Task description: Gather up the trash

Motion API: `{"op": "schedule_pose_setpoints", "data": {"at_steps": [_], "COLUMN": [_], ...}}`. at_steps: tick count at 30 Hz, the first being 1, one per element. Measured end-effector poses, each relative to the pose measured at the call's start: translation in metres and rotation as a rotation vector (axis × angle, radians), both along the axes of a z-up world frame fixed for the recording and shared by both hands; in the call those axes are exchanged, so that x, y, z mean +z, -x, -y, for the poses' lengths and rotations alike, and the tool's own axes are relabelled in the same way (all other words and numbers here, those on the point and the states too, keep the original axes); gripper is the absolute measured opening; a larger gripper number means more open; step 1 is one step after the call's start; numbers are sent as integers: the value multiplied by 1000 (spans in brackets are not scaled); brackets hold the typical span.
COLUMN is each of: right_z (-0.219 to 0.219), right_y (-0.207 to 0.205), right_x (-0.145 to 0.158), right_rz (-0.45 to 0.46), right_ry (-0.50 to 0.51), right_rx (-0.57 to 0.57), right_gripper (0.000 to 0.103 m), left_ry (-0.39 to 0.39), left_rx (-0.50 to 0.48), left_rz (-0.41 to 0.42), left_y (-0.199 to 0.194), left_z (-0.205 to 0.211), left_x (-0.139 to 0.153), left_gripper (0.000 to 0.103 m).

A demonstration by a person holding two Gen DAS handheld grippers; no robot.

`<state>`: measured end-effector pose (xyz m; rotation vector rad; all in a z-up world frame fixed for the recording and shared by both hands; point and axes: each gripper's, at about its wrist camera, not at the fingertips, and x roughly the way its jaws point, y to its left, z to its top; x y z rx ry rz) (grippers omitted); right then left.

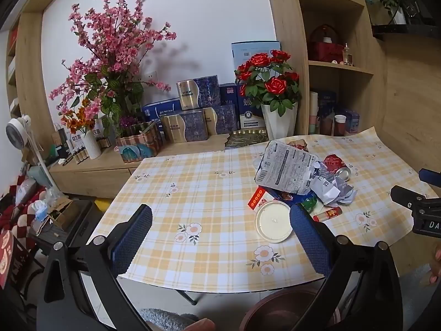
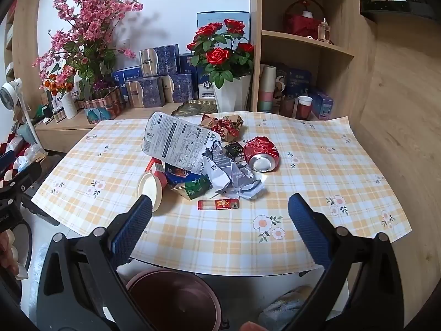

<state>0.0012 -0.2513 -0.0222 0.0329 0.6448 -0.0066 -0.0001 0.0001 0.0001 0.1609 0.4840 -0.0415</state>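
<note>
Left gripper (image 1: pixel 220 226): jaws wide apart, empty, above the table (image 1: pixel 193 182) edge. Right gripper (image 2: pixel 220 220): jaws wide apart, empty. Trash pile (image 2: pixel 204 160) mid-table, just ahead; lighter (image 2: pixel 218 204) nearest. Bin (image 2: pixel 176 298) below.

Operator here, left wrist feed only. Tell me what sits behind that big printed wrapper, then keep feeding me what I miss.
Observer: Behind the printed wrapper lies a crumpled red and gold foil wrapper, which barely peeks out in your view.
Operator: Describe the can properly.
Observer: The red can lies on its side, dented, its silver end facing the near table edge, right of the crumpled paper.
Operator: Report the bin.
Observer: The dark red bin stands on the floor below the near table edge; nothing shows inside it.
Operator: Right gripper state.
Observer: The right gripper is open, holds nothing, and points toward the lighter.
</note>
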Motion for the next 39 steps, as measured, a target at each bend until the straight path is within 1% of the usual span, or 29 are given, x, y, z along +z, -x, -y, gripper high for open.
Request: {"op": "schedule_pose_setpoints", "data": {"at_steps": [15,17,29,37,39], "right_z": [3,8,4,3,4], "right_y": [-3,2,3,3,3], "right_x": [4,8,7,5,6], "right_rz": [3,6,8,10,11], "right_ry": [-4,-11,-9,-7,-7], "right_rx": [-4,-7,-13,-13,-13], "right_gripper": [97,97,97,97,97], "left_ry": [6,6,8,4,10], "left_rx": [3,3,3,0,2], "left_rz": [-2,-2,-5,-3,-5], "left_y": [-2,-2,0,2,-1], "left_z": [1,2,0,7,1], "left_x": [0,0,1,4,-3], "left_gripper": [98,98,98,98,98]}}
